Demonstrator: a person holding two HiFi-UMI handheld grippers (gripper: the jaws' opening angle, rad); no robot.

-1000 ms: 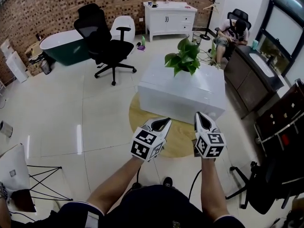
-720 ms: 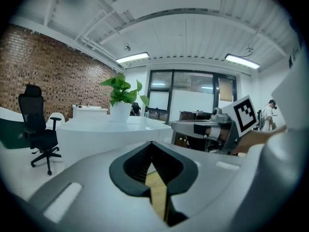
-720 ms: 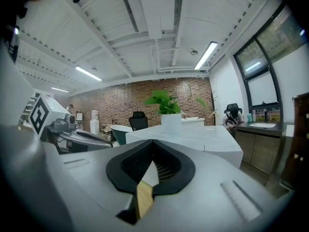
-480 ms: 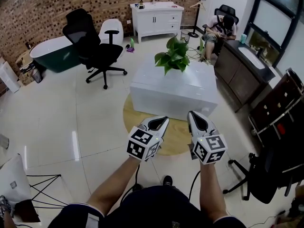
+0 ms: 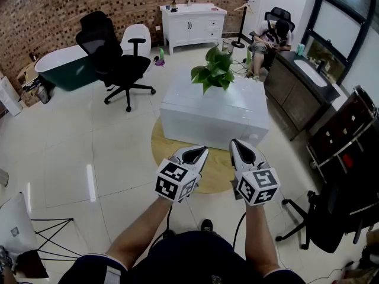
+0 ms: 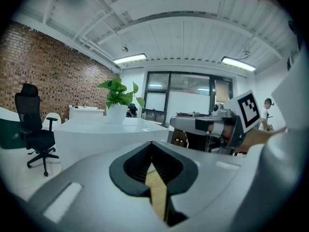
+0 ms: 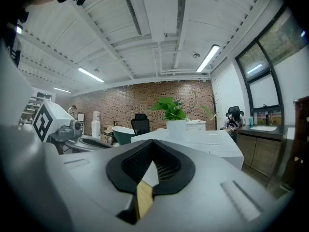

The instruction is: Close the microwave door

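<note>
Pointing forward side by side, near but apart, the left gripper (image 5: 198,151) and right gripper (image 5: 237,144) each have their fingers closed tip to tip on nothing. Below their tips lies a round tan mat (image 5: 220,169) on pale, glossy floor tiles (image 5: 89,152). A white bench (image 5: 213,114) sits on the mat's far edge, with a potted plant (image 5: 214,70) near its far side. Open floor spreads to the left; a black office chair (image 5: 112,52) and a bathtub (image 5: 59,67) stand beyond it. A dark counter (image 5: 299,90) hems the right. A white cabinet (image 5: 192,22) backs onto the brick wall (image 5: 71,5). No view shows where the microwave is.
</note>
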